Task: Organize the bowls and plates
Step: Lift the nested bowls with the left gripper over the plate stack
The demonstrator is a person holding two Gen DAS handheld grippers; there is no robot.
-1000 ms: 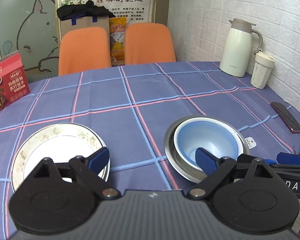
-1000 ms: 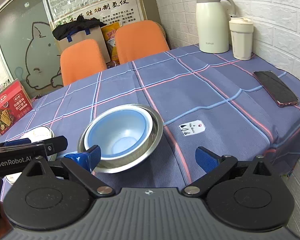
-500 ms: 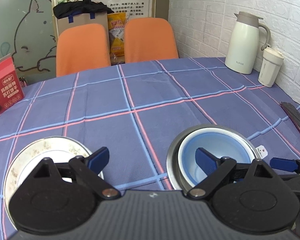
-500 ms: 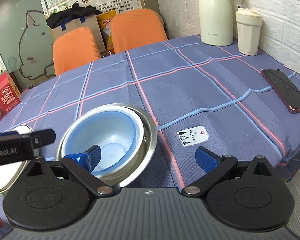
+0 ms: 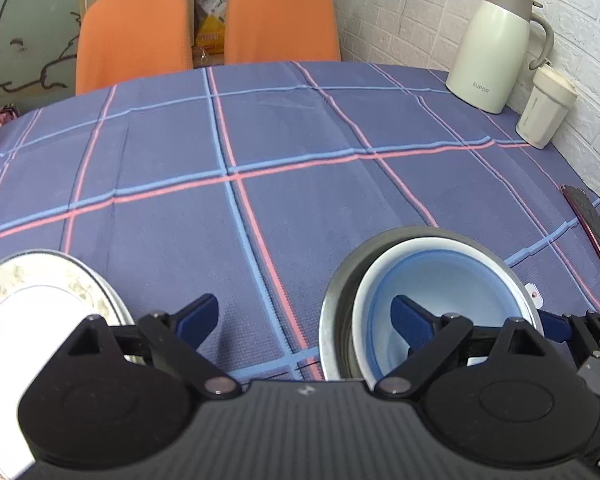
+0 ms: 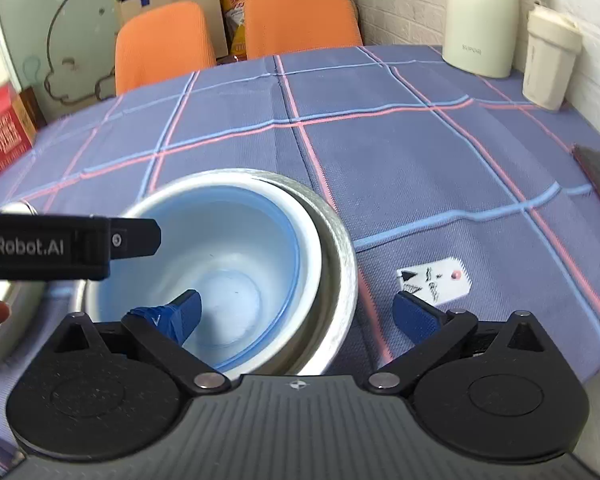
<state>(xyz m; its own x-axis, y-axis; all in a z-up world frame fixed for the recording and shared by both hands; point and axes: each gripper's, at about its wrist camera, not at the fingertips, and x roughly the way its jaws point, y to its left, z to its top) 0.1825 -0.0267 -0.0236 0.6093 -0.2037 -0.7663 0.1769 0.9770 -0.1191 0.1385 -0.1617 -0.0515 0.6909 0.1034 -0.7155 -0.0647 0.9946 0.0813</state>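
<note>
The left gripper (image 5: 304, 320) hovers low over the bench (image 5: 300, 184), its fingers (image 5: 198, 318) spread wide and holding nothing. One finger hangs above the bare checked cloth just right of the plate (image 5: 40, 312); the other hangs over the blue bowl (image 5: 440, 280). The plate, white with a mottled rim, lies at the near left edge of the bench.

The blue bowl sits nested inside the metal bowl (image 5: 338, 300), both at the near right of the bench, well apart from the plate. In the right wrist view the right gripper (image 6: 298, 312) straddles the right wall of the nested bowls with its fingers (image 6: 180, 314) parted: the left finger is down inside the blue bowl (image 6: 236, 264), the right finger is outside the metal bowl (image 6: 340, 264), above the cloth beside a small white label (image 6: 434, 280). Whether either finger touches the bowls cannot be told.

A thermos jug (image 5: 496, 48) and a cream cup (image 5: 546, 112) stand at the far right by the brick wall, and a phone (image 5: 590, 224) lies nearer along the right edge. Two orange chairs (image 5: 134, 36) stand behind the bench.
</note>
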